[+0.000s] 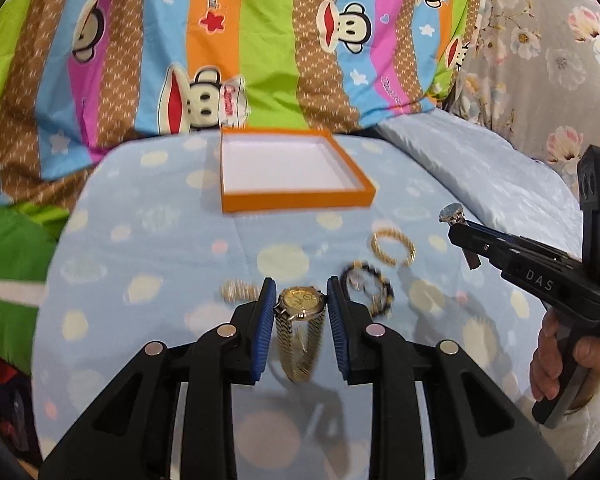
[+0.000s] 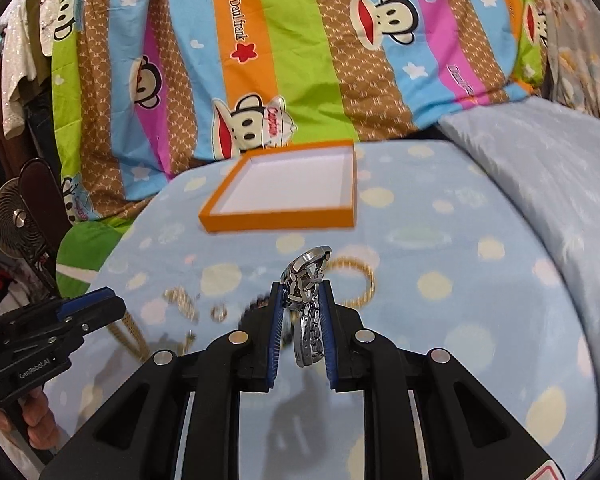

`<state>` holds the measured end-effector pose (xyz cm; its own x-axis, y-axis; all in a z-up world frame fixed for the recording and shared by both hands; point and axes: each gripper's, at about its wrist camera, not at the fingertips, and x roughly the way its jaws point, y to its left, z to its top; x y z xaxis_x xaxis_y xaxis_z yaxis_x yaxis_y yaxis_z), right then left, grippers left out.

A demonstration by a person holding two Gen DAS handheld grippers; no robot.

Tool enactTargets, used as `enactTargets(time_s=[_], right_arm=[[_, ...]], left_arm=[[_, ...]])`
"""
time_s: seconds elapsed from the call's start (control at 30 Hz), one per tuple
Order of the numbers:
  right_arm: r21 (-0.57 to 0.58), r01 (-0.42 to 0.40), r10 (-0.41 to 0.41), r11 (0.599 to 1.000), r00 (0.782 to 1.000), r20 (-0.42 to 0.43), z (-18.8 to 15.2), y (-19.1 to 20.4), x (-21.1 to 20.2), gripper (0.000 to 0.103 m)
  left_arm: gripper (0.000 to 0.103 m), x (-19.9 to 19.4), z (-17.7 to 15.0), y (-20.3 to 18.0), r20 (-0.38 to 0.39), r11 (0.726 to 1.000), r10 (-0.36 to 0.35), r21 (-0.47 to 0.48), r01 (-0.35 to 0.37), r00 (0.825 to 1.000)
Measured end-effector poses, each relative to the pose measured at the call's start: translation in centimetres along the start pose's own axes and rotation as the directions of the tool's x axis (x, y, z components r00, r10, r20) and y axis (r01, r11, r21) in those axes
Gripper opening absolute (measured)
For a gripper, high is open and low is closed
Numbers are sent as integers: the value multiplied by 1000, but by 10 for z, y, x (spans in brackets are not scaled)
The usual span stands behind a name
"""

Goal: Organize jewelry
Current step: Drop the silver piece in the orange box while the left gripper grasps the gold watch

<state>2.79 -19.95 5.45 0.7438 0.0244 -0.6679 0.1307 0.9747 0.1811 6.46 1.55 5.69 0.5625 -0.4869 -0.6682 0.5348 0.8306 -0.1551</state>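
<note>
Orange tray (image 1: 296,200) empty; left hand-held gripper (image 1: 300,300) grasps gold watch (image 1: 300,302), right hand-held gripper (image 2: 302,300) silver watch (image 2: 306,276).

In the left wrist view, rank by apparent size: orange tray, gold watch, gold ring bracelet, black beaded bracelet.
1. orange tray, clearly largest.
2. gold watch with its hanging band, though it sits nearest the camera.
3. black beaded bracelet and gold ring bracelet look alike; not ranked.

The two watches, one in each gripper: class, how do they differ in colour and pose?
The gold watch is gold with a mesh band; the silver watch is silver with chunky links. The gold watch shows its dial to the left wrist camera; the silver watch is seen edge-on from the right wrist. Both hang clamped above the bedsheet, outside the tray.
</note>
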Motion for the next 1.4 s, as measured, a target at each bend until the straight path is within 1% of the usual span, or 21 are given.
enactTargets(time_s=[0.1, 0.2, 0.3, 0.4, 0.47, 0.57, 0.63, 0.77, 0.9, 1.0, 1.03, 1.07, 1.1, 1.13, 1.2, 1.3, 1.4], right_arm=[[-5, -7, 7, 1000, 1000, -4, 36, -7, 25, 17], [1, -26, 26, 1000, 999, -31, 70, -16, 63, 17], [13, -41, 42, 999, 997, -67, 99, -23, 105, 17], [24, -39, 41, 999, 995, -94, 121, -30, 144, 17], [27, -34, 37, 999, 993, -113, 132, -35, 167, 17], [5, -25, 25, 1000, 988, -154, 147, -38, 203, 17], [-12, -18, 15, 1000, 986, -167, 155, -38, 219, 17], [-23, -31, 26, 999, 980, -199, 166, -39, 247, 17], [-62, -14, -2, 998, 972, -237, 165, -36, 269, 17], [-79, 24, -40, 997, 976, -213, 163, -37, 267, 22], [-77, 31, -46, 997, 979, -200, 163, -38, 264, 29], [-64, 31, -42, 997, 983, -178, 164, -41, 256, 33], [-52, 28, -36, 998, 987, -160, 164, -43, 248, 34], [-43, 25, -31, 999, 990, -139, 164, -45, 237, 36], [-33, 25, -28, 999, 994, -104, 163, -46, 216, 38], [-14, 7, -8, 1000, 998, -58, 154, -48, 173, 43], [-13, -8, 8, 1000, 1000, -15, 136, -47, 129, 46]], left_arm=[[25, 17, 41, 1, 47, 999, 41, 32, -43, 998], [25, 40, 74, 7, 63, 998, 46, 32, -48, 997], [25, 75, 115, 17, 90, 998, 54, 18, -56, 994], [25, 115, 147, 30, 90, 997, 72, -5, -72, 993], [25, 144, 164, 39, 74, 997, 75, -22, -73, 994], [25, 182, 182, 49, 41, 995, 97, -38, -95, 994], [24, 204, 190, 55, 18, 994, 103, -45, -102, 995], [24, 228, 199, 64, 0, 992, 114, -49, -114, 993], [25, 242, 198, 70, -15, 989, 136, -49, -137, 991], [25, 246, 191, 78, -34, 987, 139, -75, -141, 990], [28, 245, 190, 81, -27, 986, 141, -83, -143, 990], [31, 241, 188, 83, -19, 985, 149, -89, -150, 989], [37, 235, 185, 85, -9, 983, 154, -98, -154, 988], [38, 229, 184, 86, 0, 983, 152, -104, -152, 988], [39, 212, 180, 88, 22, 983, 146, -116, -142, 989], [49, 170, 170, 87, 70, 985, 119, -131, -109, 990], [50, 131, 155, 83, 107, 986, 102, -143, -86, 989]])
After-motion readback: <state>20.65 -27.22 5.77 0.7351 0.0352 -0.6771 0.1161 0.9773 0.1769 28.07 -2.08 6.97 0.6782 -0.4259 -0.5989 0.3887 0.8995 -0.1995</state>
